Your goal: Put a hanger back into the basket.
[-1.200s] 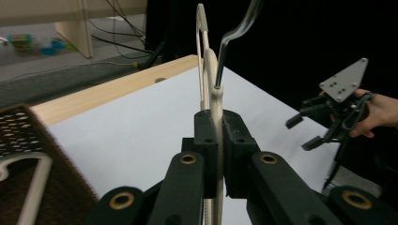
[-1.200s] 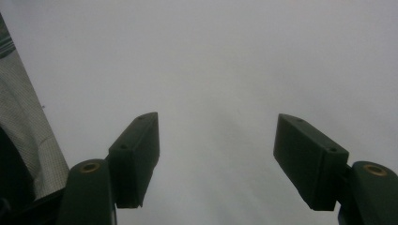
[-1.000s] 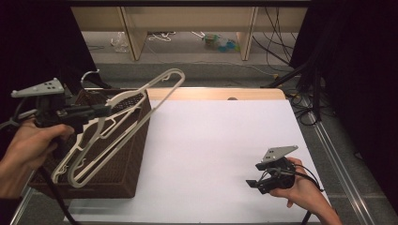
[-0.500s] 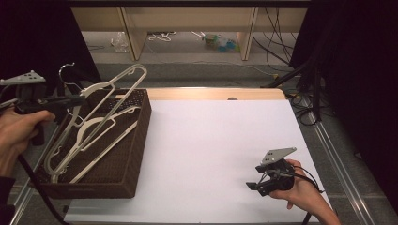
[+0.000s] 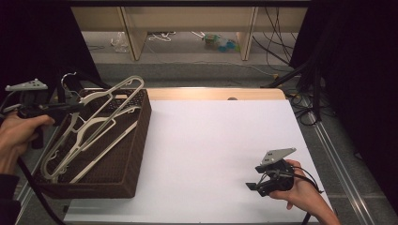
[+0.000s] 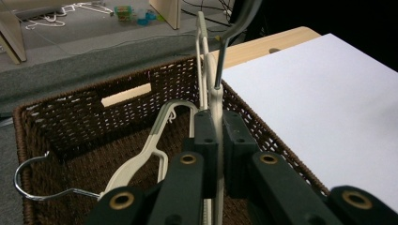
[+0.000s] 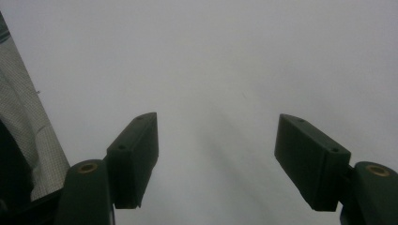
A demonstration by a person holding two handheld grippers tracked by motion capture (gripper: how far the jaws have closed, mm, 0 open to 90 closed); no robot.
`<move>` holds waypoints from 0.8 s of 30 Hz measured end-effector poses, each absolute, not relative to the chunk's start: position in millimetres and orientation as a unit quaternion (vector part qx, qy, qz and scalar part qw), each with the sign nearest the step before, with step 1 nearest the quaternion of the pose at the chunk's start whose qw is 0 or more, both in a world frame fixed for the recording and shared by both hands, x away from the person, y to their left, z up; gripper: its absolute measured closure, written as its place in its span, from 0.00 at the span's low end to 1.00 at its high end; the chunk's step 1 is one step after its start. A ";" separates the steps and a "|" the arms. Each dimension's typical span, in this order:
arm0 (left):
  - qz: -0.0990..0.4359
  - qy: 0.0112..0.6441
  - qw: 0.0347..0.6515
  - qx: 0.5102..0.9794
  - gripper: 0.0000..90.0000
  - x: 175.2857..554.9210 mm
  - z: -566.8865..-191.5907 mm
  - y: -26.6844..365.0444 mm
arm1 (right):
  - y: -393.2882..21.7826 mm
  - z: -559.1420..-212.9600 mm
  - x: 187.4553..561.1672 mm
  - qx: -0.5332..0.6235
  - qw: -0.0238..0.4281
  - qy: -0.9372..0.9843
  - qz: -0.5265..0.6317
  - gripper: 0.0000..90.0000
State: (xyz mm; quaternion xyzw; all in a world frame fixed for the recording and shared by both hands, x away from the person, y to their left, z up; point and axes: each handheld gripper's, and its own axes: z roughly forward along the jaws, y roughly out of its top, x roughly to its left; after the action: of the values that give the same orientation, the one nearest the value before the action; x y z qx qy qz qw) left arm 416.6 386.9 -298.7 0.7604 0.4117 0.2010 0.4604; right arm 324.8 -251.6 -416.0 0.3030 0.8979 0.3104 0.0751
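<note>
— Where's the left gripper (image 5: 70, 107)?

— Far left of the high view, at the left rim of the brown wicker basket (image 5: 136, 154). Its jaws are clamped on the neck of a cream plastic hanger (image 5: 101, 112); in the left gripper view that hanger (image 6: 214, 101) stands pinched edge-on between the two black pads, with its metal hook rising to the top of the frame.

— And the hanger itself?

— Tilted, its far end up over the basket's back rim, its long body slanting down into the basket.

— Anything else in there?

— A second cream hanger (image 5: 89, 136) lying in the basket beneath it. The left gripper view shows it (image 6: 145, 154) at lower left, its wire hook curling toward the left edge.

— The other hand?

— The right gripper (image 5: 256, 185) sits at the lower right of the white tabletop (image 5: 211, 140), well apart from the basket. In the right gripper view its jaws are spread wide with nothing between them, just white surface (image 7: 211, 70).
</note>
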 end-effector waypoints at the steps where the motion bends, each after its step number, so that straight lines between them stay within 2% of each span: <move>1: 0.198 0.412 0.461 0.760 0.95 417.2 -300.7 388.9 | -251.7 -415.9 324.9 0.303 0.074 0.898 0.311 0.35; 5: 0.195 0.416 0.461 0.759 0.95 417.9 -307.9 395.2 | -251.1 -416.3 324.2 0.305 0.070 0.898 0.309 0.35; 13: 0.152 0.440 0.461 0.755 0.95 411.7 -320.8 393.8 | -251.4 -417.3 324.4 0.308 0.071 0.898 0.306 0.35; 24: 0.116 0.462 0.433 0.766 0.95 419.8 -346.6 388.1 | -252.5 -418.1 325.3 0.306 0.070 0.899 0.305 0.35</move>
State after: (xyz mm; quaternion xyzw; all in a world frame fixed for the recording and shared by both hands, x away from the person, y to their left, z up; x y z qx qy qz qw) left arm 419.8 388.1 -346.6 0.7656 0.4616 0.1157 0.4329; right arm 325.3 -252.5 -418.1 0.3060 0.8990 0.3053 0.0703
